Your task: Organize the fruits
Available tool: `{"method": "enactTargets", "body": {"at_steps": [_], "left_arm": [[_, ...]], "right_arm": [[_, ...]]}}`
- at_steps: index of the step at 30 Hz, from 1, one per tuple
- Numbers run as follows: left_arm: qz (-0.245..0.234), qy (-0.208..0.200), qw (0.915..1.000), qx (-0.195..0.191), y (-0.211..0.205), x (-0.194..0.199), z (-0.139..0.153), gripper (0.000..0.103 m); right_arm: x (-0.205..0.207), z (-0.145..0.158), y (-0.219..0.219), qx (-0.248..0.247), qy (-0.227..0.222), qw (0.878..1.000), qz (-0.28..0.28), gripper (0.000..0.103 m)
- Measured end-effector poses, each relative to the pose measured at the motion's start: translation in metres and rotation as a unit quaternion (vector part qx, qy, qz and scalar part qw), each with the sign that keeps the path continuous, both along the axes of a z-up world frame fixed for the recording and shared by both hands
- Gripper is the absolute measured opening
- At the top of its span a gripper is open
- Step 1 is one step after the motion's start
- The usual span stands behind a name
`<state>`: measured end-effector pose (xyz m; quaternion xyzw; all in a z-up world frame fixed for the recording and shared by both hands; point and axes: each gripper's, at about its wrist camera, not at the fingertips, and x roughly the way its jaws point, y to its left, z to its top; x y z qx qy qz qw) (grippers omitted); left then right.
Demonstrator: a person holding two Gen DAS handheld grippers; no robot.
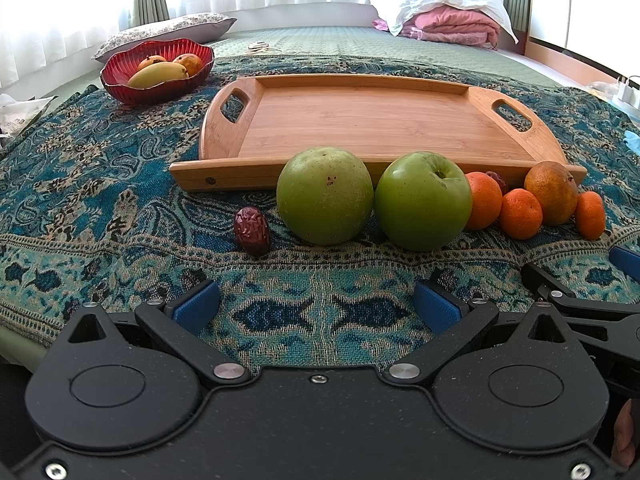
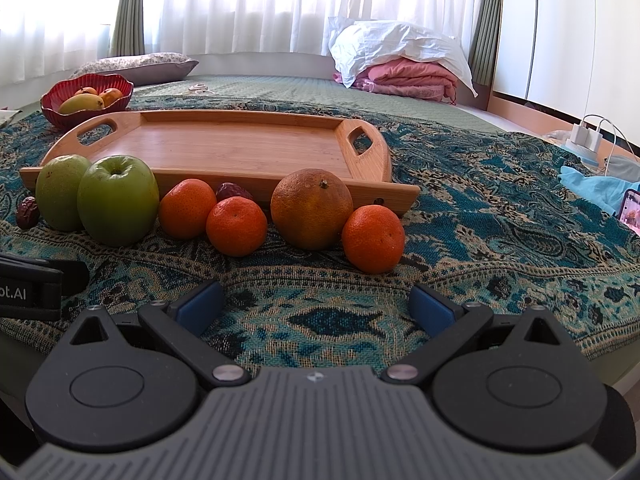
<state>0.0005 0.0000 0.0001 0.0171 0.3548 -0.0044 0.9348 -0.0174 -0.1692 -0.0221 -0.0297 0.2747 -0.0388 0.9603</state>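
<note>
A row of fruit lies on the patterned cloth in front of an empty wooden tray: a red date, a green pear, a green apple, three small tangerines, a large dull orange and a second date. My left gripper is open and empty, short of the pear and apple. My right gripper is open and empty, short of the tangerines.
A red bowl with a mango and other fruit stands at the back left. Folded pink bedding and a pillow lie on the bed behind. A charger, blue cloth and a phone lie at the right.
</note>
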Motion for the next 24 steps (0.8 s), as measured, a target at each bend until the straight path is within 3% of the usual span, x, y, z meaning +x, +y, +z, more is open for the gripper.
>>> {"method": "enactTargets", "body": {"at_steps": [11, 17, 19, 23, 24], "left_arm": [[-0.011, -0.035, 0.9993, -0.002, 0.002, -0.011, 0.001, 0.103], [0.02, -0.085, 0.995, -0.048, 0.021, -0.016, 0.019, 0.097], [0.027, -0.092, 0.9939, -0.055, 0.027, -0.013, 0.024, 0.078], [0.023, -0.099, 0.9934, -0.053, 0.032, -0.007, 0.031, 0.062], [0.017, -0.099, 0.9933, -0.056, 0.032, -0.006, 0.032, 0.058]], "right_arm": [[-0.001, 0.001, -0.003, 0.006, -0.011, 1.0, 0.002, 0.103], [-0.008, 0.018, -0.018, 0.037, -0.038, 0.999, 0.002, 0.103], [-0.008, 0.023, -0.023, 0.036, -0.045, 0.998, -0.004, 0.094], [-0.001, 0.029, -0.033, 0.032, -0.041, 0.998, -0.02, 0.075], [0.002, 0.03, -0.036, 0.031, -0.035, 0.999, -0.024, 0.065]]}}
